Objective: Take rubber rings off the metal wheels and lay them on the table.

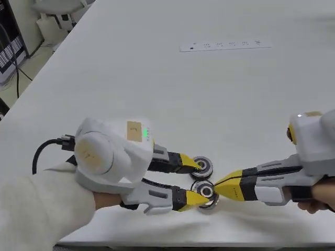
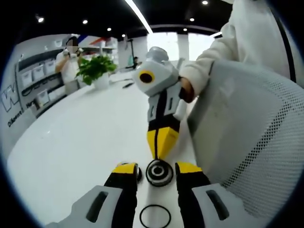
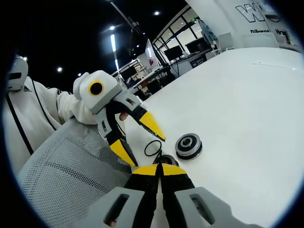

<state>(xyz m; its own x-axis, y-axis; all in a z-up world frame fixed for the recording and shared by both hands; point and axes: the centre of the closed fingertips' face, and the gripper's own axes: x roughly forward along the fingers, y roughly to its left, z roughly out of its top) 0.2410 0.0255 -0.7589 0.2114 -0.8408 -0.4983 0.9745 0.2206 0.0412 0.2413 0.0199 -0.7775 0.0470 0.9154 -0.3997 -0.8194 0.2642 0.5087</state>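
One wheel (image 2: 159, 172) between open left tongs (image 2: 157, 168) (right tongs (image 2: 160, 152) just beside)

Broad white worktop (image 1: 157, 78) with a power strip (image 1: 226, 45) at its far side, black ceiling (image 2: 95, 12) with spotlights (image 2: 41, 19) and a strip light (image 2: 140, 16), wall shelves (image 2: 35, 78) of bins, leafy potted plant (image 2: 96, 71), pale mesh chair back (image 2: 256, 137), monitors (image 3: 197, 46) on distant desks

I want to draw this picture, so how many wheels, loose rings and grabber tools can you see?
Round metal wheels with dark rims: 2
Loose thin black rubber ring: 1
White grippers with yellow tips: 2, the left gripper and the right gripper
Total: 5
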